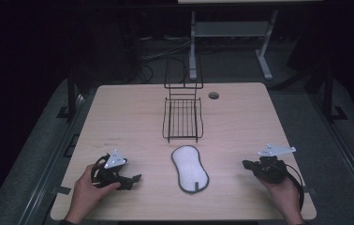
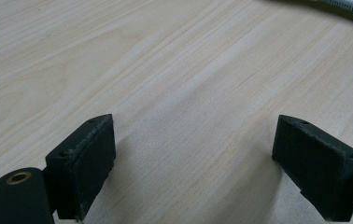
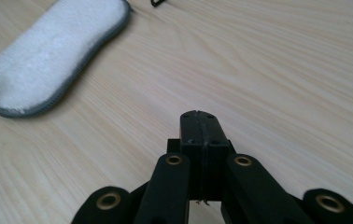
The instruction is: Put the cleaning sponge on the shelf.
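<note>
With my left gripper [image 1: 135,178] spread wide and my right gripper [image 1: 245,164] pressed closed, both empty, the flat white grey-edged oval cloth pad [image 1: 190,168] between them on the pale wooden table [image 1: 240,117] may slide if nudged.

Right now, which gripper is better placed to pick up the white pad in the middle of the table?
Left, probably. The left gripper has its jaws wide open and aims at the white pad. The right gripper is shut, so it must open first.
</note>
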### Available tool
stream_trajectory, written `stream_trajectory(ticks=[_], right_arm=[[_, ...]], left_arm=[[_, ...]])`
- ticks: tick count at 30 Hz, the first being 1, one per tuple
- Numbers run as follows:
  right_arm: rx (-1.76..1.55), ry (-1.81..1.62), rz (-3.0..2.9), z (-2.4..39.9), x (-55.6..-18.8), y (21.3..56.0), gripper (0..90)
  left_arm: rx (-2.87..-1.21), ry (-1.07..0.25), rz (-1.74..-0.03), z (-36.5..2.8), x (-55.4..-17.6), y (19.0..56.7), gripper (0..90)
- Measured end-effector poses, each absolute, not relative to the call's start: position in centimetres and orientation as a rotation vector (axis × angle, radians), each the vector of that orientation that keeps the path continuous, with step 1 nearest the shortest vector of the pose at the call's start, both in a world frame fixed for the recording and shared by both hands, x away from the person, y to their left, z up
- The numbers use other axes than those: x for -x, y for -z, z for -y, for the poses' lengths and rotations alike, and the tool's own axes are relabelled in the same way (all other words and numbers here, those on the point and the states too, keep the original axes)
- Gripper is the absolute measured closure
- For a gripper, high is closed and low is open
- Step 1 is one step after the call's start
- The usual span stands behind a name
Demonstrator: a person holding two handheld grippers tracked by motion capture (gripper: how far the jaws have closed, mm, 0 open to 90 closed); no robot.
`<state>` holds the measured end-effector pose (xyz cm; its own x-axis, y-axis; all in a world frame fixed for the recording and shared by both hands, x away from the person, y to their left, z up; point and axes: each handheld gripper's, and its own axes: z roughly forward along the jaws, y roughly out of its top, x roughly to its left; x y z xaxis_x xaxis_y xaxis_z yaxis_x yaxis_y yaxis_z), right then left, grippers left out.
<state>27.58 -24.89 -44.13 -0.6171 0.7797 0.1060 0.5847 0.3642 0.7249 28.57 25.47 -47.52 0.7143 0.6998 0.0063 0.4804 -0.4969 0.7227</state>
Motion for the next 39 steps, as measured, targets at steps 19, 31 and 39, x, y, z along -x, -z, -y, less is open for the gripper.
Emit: stream_trajectory(ticks=[19, 31, 39], right_arm=[[-1.079, -1.179, -2.485, 20.3, -28.6, 43.4, 89.5], [-0.951, -1.194, -2.594, 16.3, -27.9, 43.8, 89.6], [-0.894, -1.187, -2.661, 14.2, -27.5, 44.4, 89.5]], left_arm=[[-2.193, -0.39, -0.892, -25.5, -28.5, 47.5, 12.6], [-2.193, -0.39, -0.892, -25.5, -28.5, 47.5, 12.7], [-2.194, -0.39, -0.892, -25.5, -28.5, 47.5, 12.6]])
